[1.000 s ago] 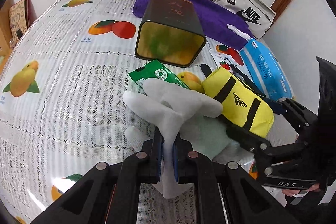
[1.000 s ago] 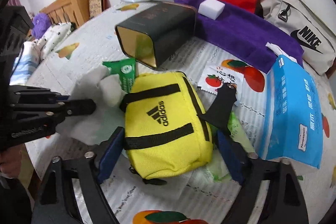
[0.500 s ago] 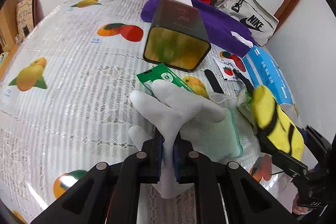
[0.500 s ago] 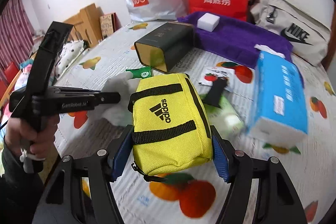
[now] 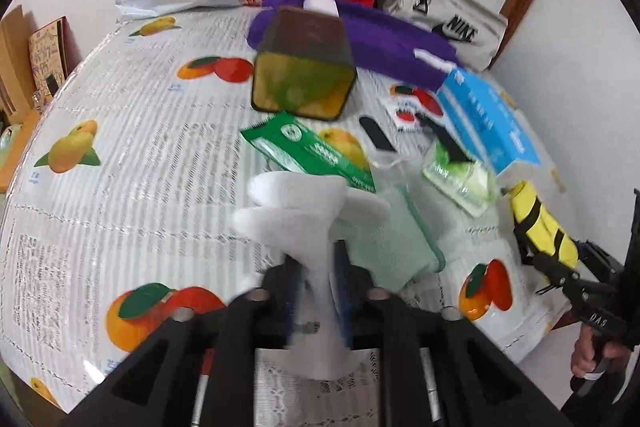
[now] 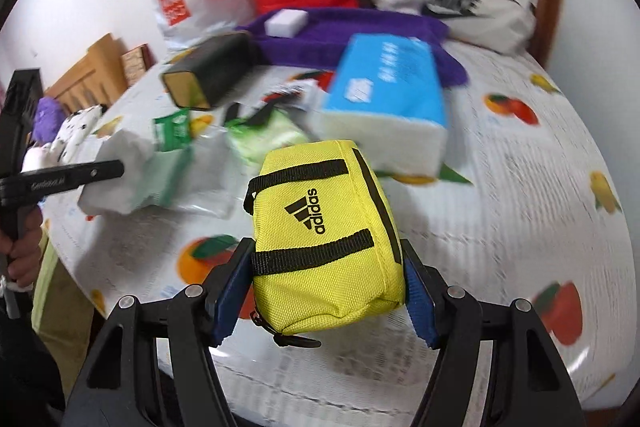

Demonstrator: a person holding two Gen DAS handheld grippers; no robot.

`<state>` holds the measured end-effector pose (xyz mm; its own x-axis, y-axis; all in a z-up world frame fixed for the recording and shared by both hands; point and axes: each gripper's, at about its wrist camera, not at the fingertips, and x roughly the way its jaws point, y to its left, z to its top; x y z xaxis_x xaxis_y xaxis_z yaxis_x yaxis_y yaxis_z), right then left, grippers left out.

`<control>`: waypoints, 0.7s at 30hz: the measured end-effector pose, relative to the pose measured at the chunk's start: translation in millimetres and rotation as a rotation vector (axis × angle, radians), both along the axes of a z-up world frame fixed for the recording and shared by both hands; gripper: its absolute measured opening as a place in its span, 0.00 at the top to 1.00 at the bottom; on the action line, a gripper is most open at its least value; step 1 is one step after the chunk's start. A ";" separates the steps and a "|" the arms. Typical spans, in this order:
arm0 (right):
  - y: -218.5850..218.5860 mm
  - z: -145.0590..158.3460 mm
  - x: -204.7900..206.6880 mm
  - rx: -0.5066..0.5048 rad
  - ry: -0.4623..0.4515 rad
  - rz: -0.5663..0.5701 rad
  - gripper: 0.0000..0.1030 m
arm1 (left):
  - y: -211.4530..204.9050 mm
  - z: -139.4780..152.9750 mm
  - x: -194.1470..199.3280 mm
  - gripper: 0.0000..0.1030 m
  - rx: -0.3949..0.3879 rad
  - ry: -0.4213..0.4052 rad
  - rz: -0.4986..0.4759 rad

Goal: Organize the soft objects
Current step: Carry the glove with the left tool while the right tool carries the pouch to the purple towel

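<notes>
Glove (image 5: pixel 304 211), white, stands between the left gripper's (image 5: pixel 314 291) blue pads, which are opening around it; blur hides whether they still pinch it. It hangs over the fruit-print tablecloth (image 5: pixel 160 163), a green packet (image 5: pixel 308 151) and a dark tin (image 5: pixel 304 67) beyond. Far right, the yellow pouch (image 5: pixel 540 227) sits in the other tool.

Right view: the right gripper (image 6: pixel 324 291) clamps the pouch (image 6: pixel 324 223) at both sides, lifted clear of the cloth (image 6: pixel 520 187). Behind it lies a blue tissue pack (image 6: pixel 384 95); at left, the glove (image 6: pixel 120 171).
</notes>
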<state>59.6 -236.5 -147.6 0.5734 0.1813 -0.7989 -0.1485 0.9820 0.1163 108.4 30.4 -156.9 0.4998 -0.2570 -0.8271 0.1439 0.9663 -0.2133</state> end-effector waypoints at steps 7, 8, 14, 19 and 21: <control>-18.7 -11.0 3.4 0.010 0.014 -0.048 0.34 | -40.4 -4.4 1.6 0.25 0.096 -0.043 -0.052; -20.7 -12.1 2.5 0.014 0.015 -0.051 0.33 | -45.7 -8.6 4.8 0.25 0.111 -0.025 -0.046; -24.2 -14.3 2.5 0.030 0.007 -0.055 0.33 | -53.4 -18.5 8.9 0.20 0.141 -0.022 -0.006; -26.5 -21.4 4.8 0.031 0.013 -0.076 0.34 | -47.4 -14.9 4.0 0.68 0.139 -0.056 -0.011; -24.5 -21.6 4.3 0.026 0.009 -0.075 0.34 | -42.5 -14.0 3.6 0.81 0.105 -0.049 -0.018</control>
<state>64.0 -261.0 -169.2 0.5794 0.1587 -0.7995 -0.0731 0.9870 0.1430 112.0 -12.1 -170.9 0.5365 -0.1790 -0.8247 0.1688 0.9803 -0.1029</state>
